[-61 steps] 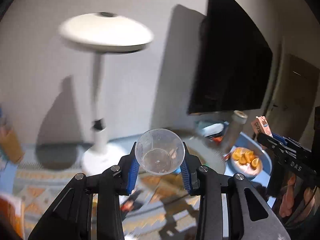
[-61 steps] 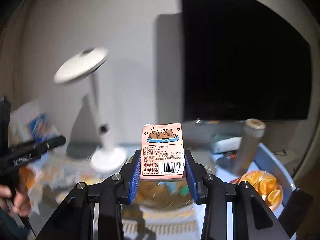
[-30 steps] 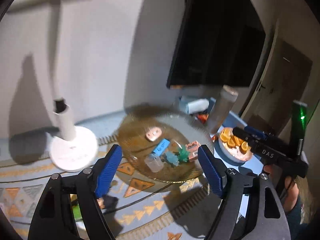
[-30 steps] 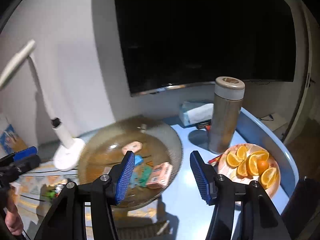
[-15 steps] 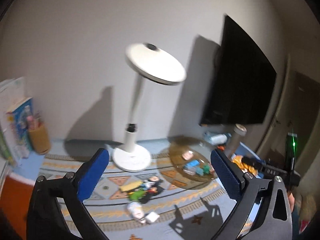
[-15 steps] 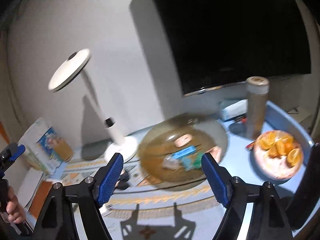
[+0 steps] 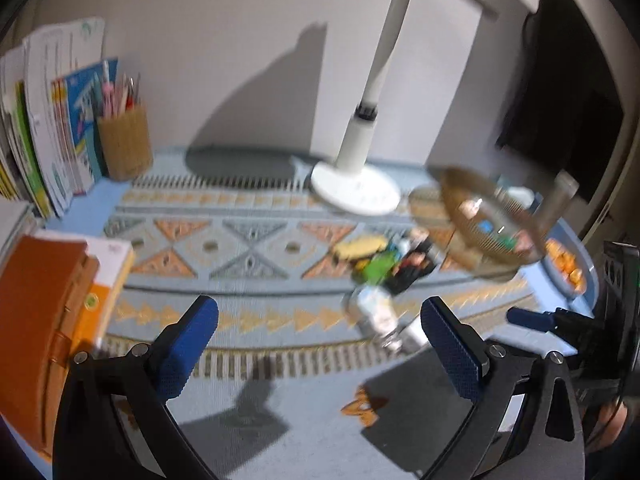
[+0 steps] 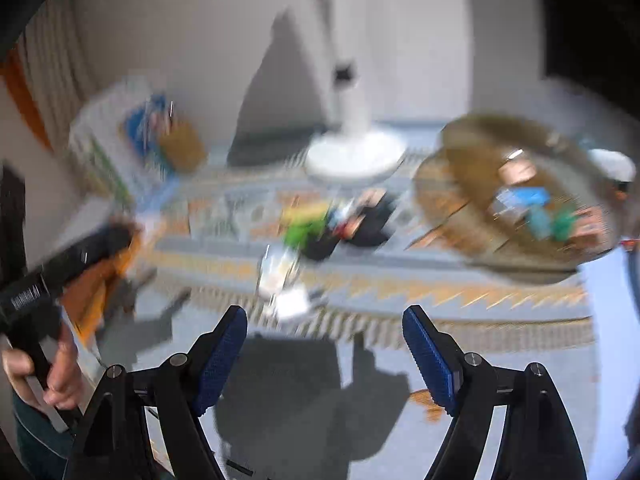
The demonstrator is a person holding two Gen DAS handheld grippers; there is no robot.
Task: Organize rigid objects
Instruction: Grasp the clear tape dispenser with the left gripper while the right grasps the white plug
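We see both grippers empty, left gripper (image 7: 320, 344) & right gripper (image 8: 325, 346) w/ jaws wide apart, aimed down at the loose toy pile (image 7: 380, 262) mid-mat, amber glass bowl (image 7: 492, 224) far right holding sorted bits; next, we judge: grab another.

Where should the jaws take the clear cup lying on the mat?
Across its side wall near the middle, coming from above. The cup lies on its side on the mat, so its round wall faces up with open mat either side. Its exact outline is blurred, so confirm before closing.
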